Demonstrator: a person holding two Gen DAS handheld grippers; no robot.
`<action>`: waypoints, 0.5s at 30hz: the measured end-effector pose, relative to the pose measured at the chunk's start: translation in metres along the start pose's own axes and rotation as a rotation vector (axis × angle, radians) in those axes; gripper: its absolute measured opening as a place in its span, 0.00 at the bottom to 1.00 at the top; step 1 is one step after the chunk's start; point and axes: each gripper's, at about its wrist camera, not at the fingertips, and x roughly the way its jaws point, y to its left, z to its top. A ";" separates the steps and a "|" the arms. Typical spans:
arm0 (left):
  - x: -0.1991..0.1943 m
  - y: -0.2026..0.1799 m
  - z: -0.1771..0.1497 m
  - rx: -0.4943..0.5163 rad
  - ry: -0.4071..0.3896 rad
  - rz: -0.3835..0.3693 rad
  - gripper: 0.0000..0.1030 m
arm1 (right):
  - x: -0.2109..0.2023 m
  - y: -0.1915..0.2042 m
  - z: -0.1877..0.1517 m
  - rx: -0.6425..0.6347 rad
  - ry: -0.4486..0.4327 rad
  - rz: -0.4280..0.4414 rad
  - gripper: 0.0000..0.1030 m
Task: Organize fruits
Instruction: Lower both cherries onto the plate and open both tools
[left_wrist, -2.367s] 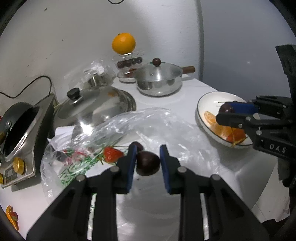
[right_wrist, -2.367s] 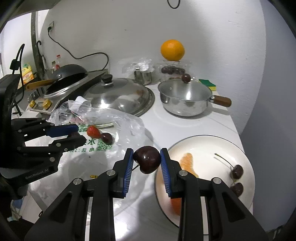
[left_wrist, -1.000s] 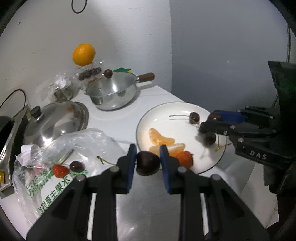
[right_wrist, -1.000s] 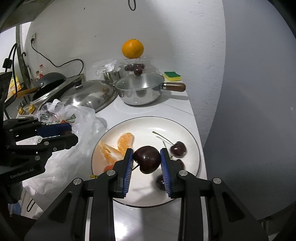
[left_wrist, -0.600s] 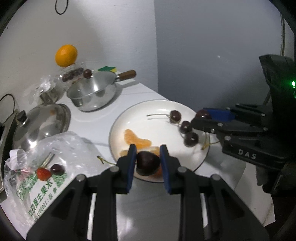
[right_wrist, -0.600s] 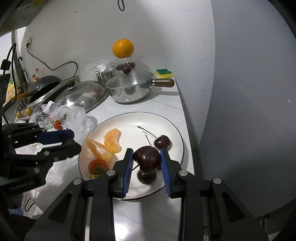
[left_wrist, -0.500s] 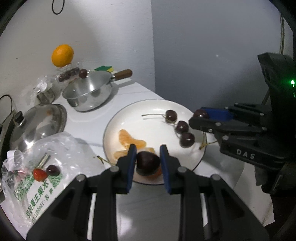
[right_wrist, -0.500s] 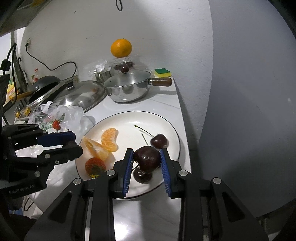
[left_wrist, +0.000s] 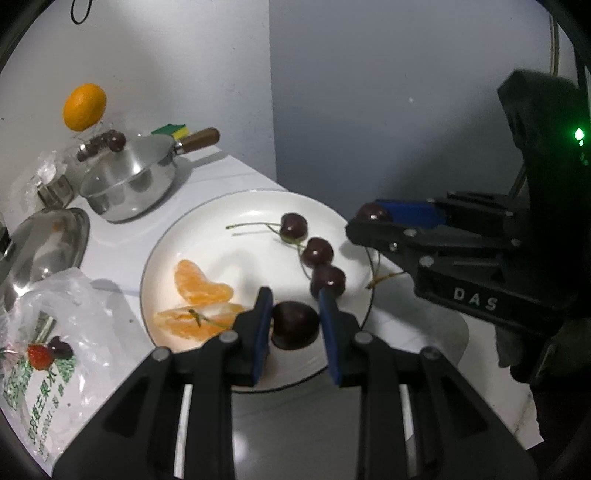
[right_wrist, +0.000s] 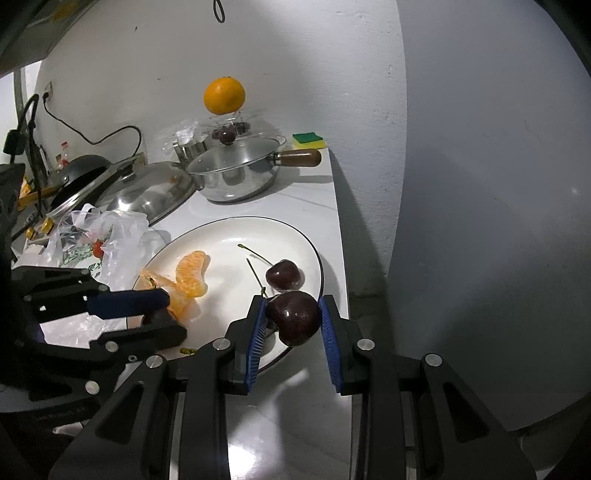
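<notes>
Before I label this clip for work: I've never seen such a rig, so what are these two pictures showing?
No robot here: a person holds two hand-held grippers, each with a fisheye camera looking along its fingers. The left wrist picture shows the left gripper shut on a dark red cherry. The right wrist picture shows the right gripper shut on another dark cherry. Both are over a round white plate holding orange segments and three loose cherries. Nearby lie a clear plastic bag and a lidded steel saucepan.
</notes>
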 end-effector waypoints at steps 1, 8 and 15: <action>0.002 -0.001 0.000 0.002 0.002 -0.002 0.26 | 0.001 0.000 0.000 0.001 0.000 0.000 0.30; 0.010 0.000 -0.001 -0.006 0.002 -0.006 0.27 | 0.003 -0.002 0.000 0.002 0.001 0.003 0.30; 0.010 0.010 0.000 -0.054 0.003 -0.017 0.32 | 0.007 0.001 0.002 -0.003 0.000 0.003 0.30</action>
